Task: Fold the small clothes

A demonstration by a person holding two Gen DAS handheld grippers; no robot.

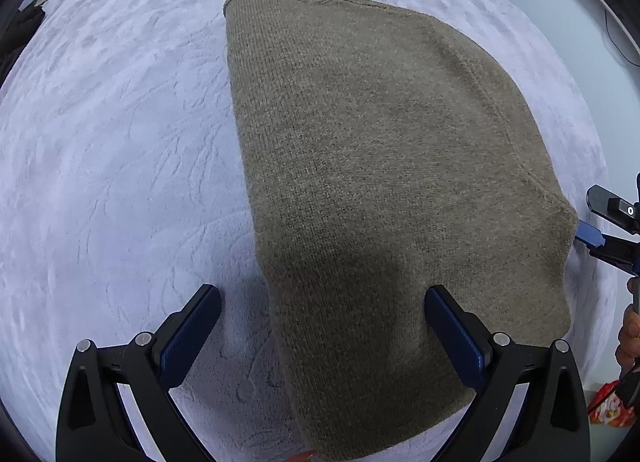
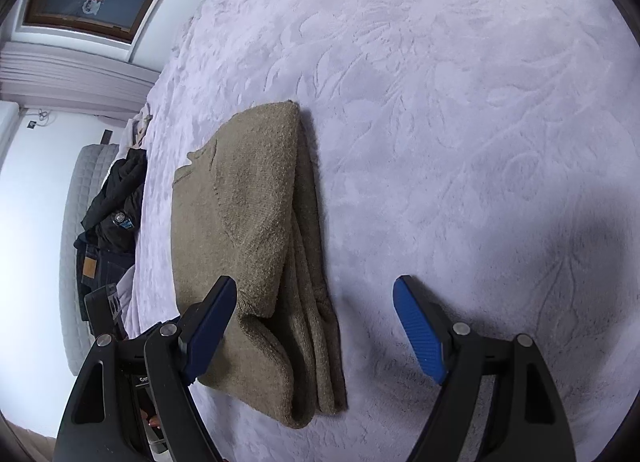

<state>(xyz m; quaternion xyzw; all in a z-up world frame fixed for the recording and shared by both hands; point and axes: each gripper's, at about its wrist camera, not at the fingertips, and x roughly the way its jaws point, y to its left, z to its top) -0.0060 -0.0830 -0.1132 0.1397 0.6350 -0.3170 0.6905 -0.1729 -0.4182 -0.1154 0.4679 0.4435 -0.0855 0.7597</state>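
Sweater (image 1: 380, 166), olive knit, folded on embossed blanket (image 1: 120, 142).

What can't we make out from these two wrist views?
- Left wrist view: near end of the folded brown sweater is cut off by the bottom edge.
- Left wrist view: right gripper is mostly cut off at the right edge.
- Right wrist view: sweater's inner layers are hidden by the top fold.
- Right wrist view: dark clothes are too small to identify.

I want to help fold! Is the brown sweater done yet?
Nearly. The sweater already lies folded into a neat stack of layers on the blanket. Nothing is in hand: the left gripper and right gripper are both open, gripping nothing. What is left may be one more fold, or another garment.
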